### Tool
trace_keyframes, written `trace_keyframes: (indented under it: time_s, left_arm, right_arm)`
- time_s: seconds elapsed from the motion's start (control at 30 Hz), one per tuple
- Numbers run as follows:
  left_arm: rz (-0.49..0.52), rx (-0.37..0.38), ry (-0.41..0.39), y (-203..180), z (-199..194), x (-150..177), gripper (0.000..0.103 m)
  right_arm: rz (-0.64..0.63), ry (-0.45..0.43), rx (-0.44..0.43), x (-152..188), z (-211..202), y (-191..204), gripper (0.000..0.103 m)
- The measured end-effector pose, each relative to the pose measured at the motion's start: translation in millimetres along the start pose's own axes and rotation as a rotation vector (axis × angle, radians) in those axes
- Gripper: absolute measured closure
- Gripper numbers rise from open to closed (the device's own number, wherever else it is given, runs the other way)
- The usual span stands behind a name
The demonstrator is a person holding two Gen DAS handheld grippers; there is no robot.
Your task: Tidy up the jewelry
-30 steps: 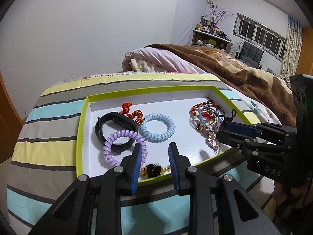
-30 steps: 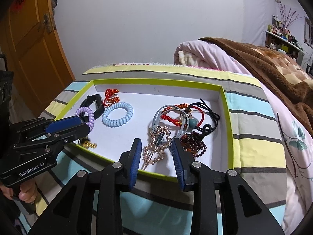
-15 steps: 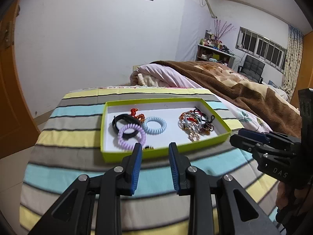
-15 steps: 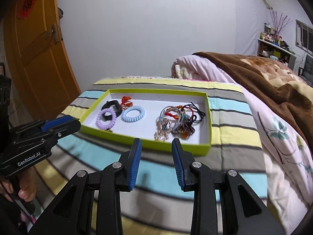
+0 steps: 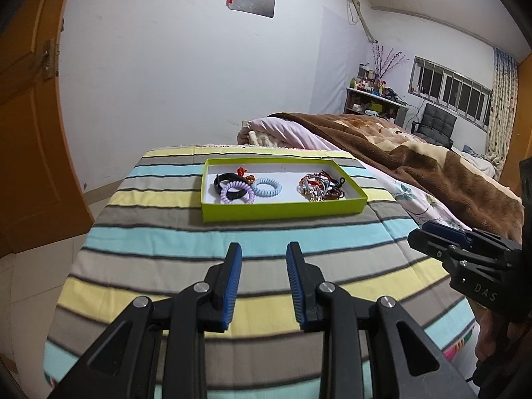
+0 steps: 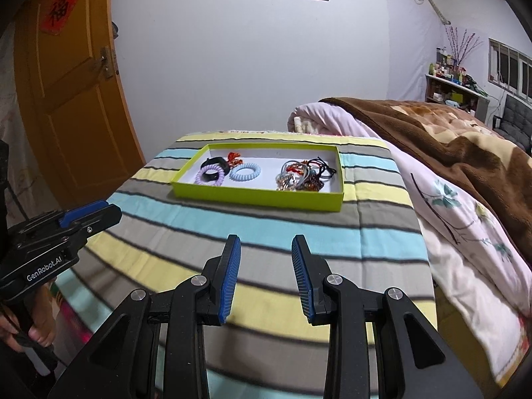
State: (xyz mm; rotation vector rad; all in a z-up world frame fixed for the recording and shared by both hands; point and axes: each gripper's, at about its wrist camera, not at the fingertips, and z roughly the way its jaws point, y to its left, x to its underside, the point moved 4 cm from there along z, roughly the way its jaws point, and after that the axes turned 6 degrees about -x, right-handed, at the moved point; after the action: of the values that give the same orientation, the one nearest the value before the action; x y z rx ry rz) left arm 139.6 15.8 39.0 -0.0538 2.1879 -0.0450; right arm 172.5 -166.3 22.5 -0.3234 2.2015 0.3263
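Observation:
A lime-green tray (image 5: 282, 211) (image 6: 259, 196) with a white floor lies far ahead on the striped cloth. Its left half holds a purple coil band (image 5: 236, 193) (image 6: 210, 175), a black wristband (image 5: 223, 178), a red-and-gold piece (image 5: 244, 173) and a light-blue coil band (image 5: 266, 187) (image 6: 245, 172). A tangle of bracelets and hair ties (image 5: 321, 187) (image 6: 303, 175) fills its right half. My left gripper (image 5: 264, 254) is open and holds nothing, well short of the tray. Equally far back, my right gripper (image 6: 266, 246) is open with nothing between its pads.
The striped cloth (image 5: 232, 239) covers a raised surface with floor on its left. An orange door (image 6: 66, 99) stands at the left, and a bed with a brown blanket (image 5: 415, 163) lies to the right. A shelf and a chair are by the far window.
Both grippers have pulled back and risen away from the tray, which now looks small and far. Neither set of jaws has changed its opening, and the jewelry lies where it was.

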Motion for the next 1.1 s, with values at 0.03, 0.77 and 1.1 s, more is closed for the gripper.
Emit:
trace_keyframes:
  time_s: [0.03, 0.77, 1.1]
  left_arm:
    - [-0.001, -0.003, -0.002, -0.5, -5.3, 3.7, 0.074]
    - [-0.005, -0.026, 0.02, -9.6, -31.7, 39.6, 0.074]
    - [-0.006, -0.023, 0.029, -9.1, -27.6, 40.9, 0.074]
  right_arm:
    - [-0.002, -0.002, -0.001, 3.0, -4.1, 2.5, 0.07]
    - [-0.022, 0.002, 0.016, 38.3, -41.3, 17.8, 0.07]
    - [-0.02, 0.013, 0.01, 39.9, -36.3, 19.2, 0.07]
